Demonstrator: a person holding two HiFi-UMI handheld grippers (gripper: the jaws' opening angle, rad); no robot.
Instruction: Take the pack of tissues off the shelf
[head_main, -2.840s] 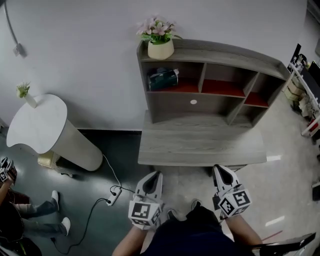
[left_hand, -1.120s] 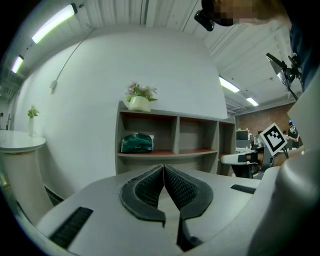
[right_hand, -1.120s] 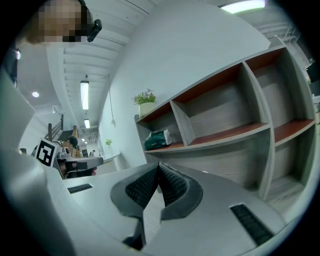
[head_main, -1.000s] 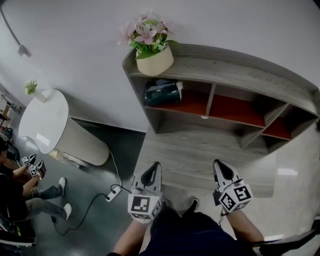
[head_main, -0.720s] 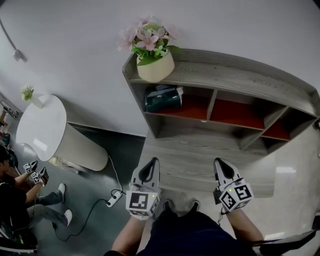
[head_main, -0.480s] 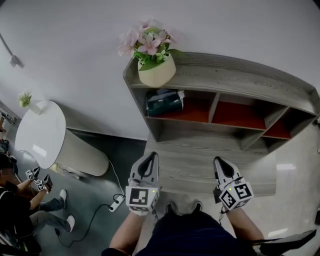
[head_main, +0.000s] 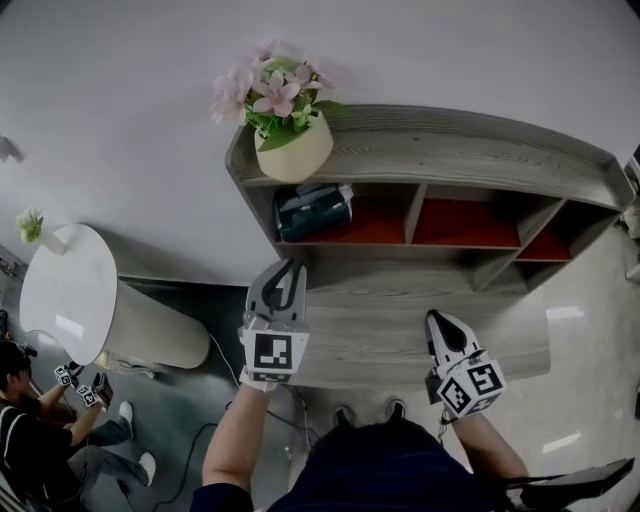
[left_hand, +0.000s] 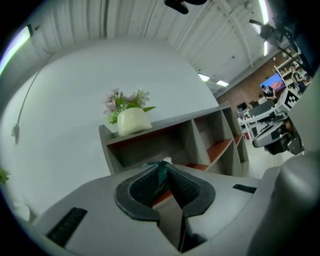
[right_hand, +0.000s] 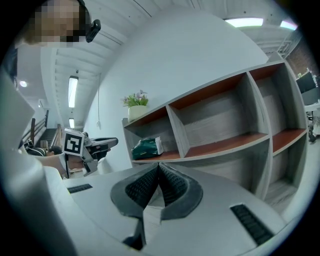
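Reaching has only begun: the pack of tissues (head_main: 313, 212) still lies in the leftmost upper compartment of the grey wooden shelf (head_main: 450, 150), on its red floor, directly beneath a cream pot of pink flowers (head_main: 293, 150) that stands on the shelf top. Nothing touches the pack, so the approach, the grasp and the lift out all remain to be done. The left gripper (head_main: 288, 270) is held out ahead of the person on an extended forearm, pointing level toward that compartment, its tips near the shelf front but well short of the pack. Its jaws have just been opening and now stand a narrow slit apart with nothing between them; in the left gripper view the dark green pack shows far off through the slit, lined up with it as best the curved lens allows. The right gripper (head_main: 434, 320) hangs lower and closer to the body, over the near edge of the tabletop (head_main: 380, 335), pointing level at the shelf's middle, with its jaws together and empty.
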